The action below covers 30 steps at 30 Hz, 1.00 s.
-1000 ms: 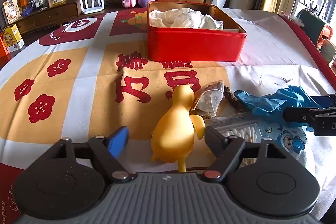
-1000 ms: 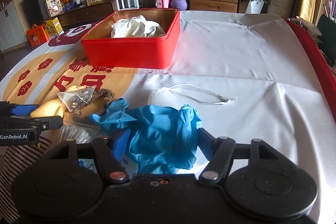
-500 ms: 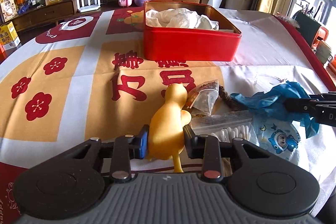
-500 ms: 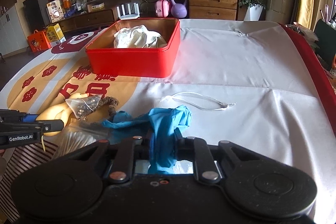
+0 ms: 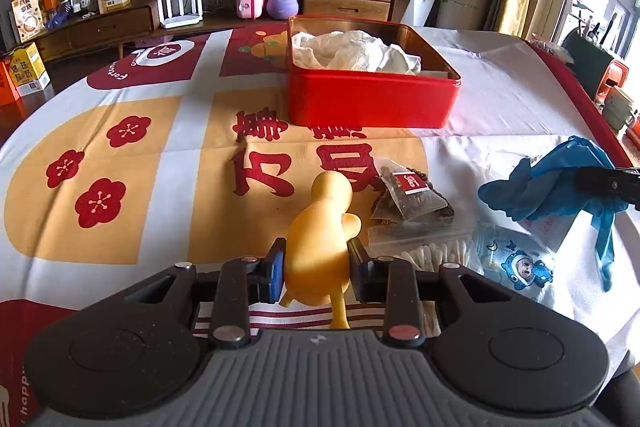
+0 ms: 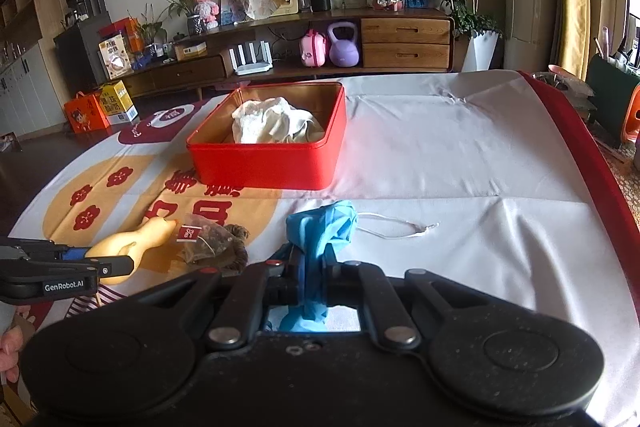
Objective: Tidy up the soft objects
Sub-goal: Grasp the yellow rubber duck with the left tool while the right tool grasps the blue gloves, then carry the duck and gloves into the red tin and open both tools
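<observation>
left tool (image 5: 316,269) clamps yellow duck (image 5: 320,239) | right tool (image 6: 312,273) pinches blue glove (image 6: 322,227)

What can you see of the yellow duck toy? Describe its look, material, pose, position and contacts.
The yellow duck toy looks like smooth, soft rubber, with a rounded head, a plump body, one stubby wing and thin legs hanging down. It faces away, toward the red tin. The left gripper has its jaws shut on the body. A tea sachet lies just beside it.

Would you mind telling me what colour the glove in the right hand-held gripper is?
The glove is blue, clearest in the right wrist view.
</observation>
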{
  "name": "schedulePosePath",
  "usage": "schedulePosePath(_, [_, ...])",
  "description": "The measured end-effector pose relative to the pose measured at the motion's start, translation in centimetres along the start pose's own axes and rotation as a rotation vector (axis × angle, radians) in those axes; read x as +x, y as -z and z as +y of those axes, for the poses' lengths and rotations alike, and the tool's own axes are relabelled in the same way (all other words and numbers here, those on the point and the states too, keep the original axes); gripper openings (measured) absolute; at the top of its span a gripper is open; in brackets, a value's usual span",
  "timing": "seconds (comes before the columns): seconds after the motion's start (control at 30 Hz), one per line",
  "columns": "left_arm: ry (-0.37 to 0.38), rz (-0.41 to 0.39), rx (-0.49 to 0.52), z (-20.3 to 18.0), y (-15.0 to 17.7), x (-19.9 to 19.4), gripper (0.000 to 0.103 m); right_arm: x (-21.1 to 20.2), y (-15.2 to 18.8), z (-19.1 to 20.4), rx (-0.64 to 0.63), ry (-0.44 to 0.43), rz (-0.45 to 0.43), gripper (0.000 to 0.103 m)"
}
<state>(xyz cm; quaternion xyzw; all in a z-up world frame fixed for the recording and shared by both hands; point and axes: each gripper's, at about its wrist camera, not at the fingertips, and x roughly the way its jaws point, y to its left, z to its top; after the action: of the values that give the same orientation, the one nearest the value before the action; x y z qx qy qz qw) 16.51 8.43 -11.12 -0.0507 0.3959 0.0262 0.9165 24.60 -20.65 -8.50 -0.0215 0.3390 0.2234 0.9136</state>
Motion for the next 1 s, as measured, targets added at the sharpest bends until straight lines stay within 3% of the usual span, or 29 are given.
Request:
schedulePosePath(0.57, [0.032,-0.044,-0.052,0.2,-1.9,-4.6,0.031,-4.6,-3.1,-1.1,0.087,-0.103,-0.074,0.007])
schedulePosePath(1.0, [0.076,-0.067,-0.021,-1.0,-5.3,-6.5,0.031,-6.0,-6.3,-0.1,0.050,-0.109,-0.107,0.007])
